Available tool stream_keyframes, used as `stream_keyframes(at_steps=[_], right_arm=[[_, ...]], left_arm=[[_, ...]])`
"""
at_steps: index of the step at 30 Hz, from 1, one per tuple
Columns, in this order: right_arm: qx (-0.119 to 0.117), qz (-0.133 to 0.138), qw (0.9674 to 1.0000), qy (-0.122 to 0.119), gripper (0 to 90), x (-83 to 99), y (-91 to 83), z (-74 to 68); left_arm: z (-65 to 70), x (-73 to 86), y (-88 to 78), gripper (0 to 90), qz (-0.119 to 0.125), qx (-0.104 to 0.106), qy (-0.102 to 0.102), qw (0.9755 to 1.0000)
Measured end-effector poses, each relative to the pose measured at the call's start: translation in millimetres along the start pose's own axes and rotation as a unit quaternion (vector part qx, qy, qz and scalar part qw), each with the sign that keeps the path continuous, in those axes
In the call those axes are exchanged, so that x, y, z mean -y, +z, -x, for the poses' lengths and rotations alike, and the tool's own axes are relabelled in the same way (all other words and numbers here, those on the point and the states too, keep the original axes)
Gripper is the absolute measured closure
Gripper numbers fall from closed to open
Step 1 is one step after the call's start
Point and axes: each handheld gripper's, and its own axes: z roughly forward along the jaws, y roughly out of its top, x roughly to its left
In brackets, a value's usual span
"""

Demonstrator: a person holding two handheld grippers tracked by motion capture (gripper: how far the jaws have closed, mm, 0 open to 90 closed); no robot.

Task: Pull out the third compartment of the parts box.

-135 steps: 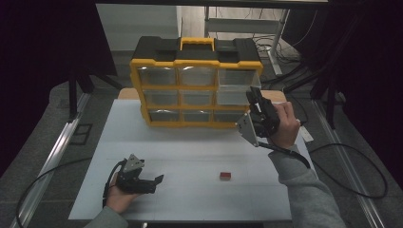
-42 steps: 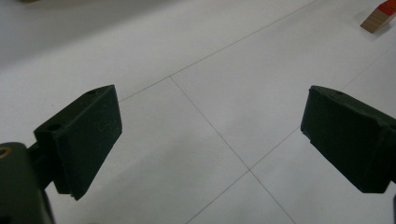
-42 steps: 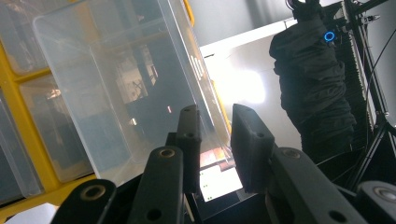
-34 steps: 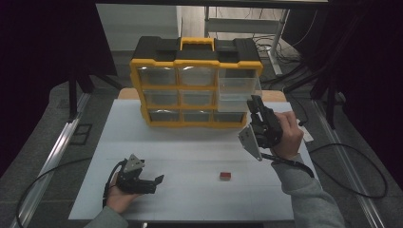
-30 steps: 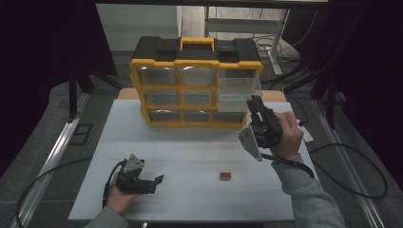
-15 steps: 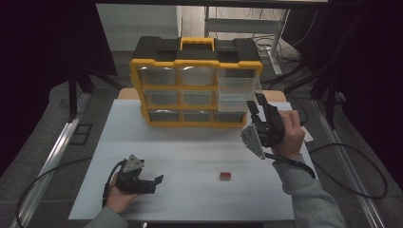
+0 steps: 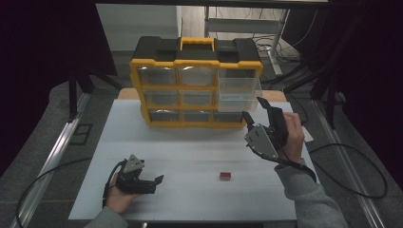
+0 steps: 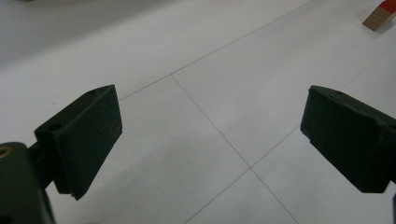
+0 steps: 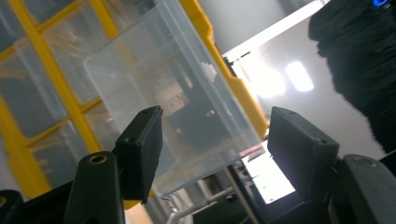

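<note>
Backing off slightly, the right gripper (image 7: 253,115) is spreading its jaws, nothing between them, leaving the clear drawer (image 7: 238,88) pulled out of the yellow organizer (image 7: 196,85). Remaining: the red block (image 7: 225,175) is lying mid-table; the left gripper (image 7: 153,182) is resting open.

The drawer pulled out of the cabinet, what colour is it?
The drawer is clear, see-through plastic; the cabinet frame is yellow. The right gripper view shows it best.

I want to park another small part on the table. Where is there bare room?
The widest free patch lies between the organizer and the left gripper. There is also bare table between that gripper and the small red block. It is crowded at the right, where the pulled-out clear drawer meets the right gripper.
</note>
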Motion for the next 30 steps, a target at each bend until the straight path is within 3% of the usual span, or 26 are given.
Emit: stream_keyframes(at_steps=[9, 11, 13, 16, 21, 30], right_arm=[[-0.039, 0.006, 0.9983, 0.042, 33.5, 1.3, -1.7, -0.8], [-0.065, 0.014, 0.9951, 0.074, 33.9, 1.8, -3.1, 1.2], [-0.070, 0.013, 0.9942, 0.081, 33.9, 2.0, -3.7, 1.6], [-0.087, 0.015, 0.9903, 0.107, 34.0, 3.6, -5.6, 2.3], [-0.096, 0.015, 0.9873, 0.126, 33.9, 4.1, -6.5, 4.0], [-0.098, 0.017, 0.9853, 0.139, 33.9, 0.4, -5.8, 7.0]], left_arm=[[0.0, 0.0, -0.3, 6.0, 0.001, 0.000, 0.000, 1.0000], [0.1, 0.0, -0.3, 5.9, 0.000, 0.001, 0.001, 1.0000], [0.1, 0.0, -0.4, 5.9, 0.000, 0.001, 0.001, 1.0000], [0.0, 0.0, -0.1, 5.9, 0.000, 0.001, 0.001, 1.0000], [0.2, -0.1, 0.2, 6.0, -0.002, 0.001, 0.002, 1.0000], [0.5, 0.1, 0.3, 6.1, -0.002, 0.000, 0.002, 1.0000]])
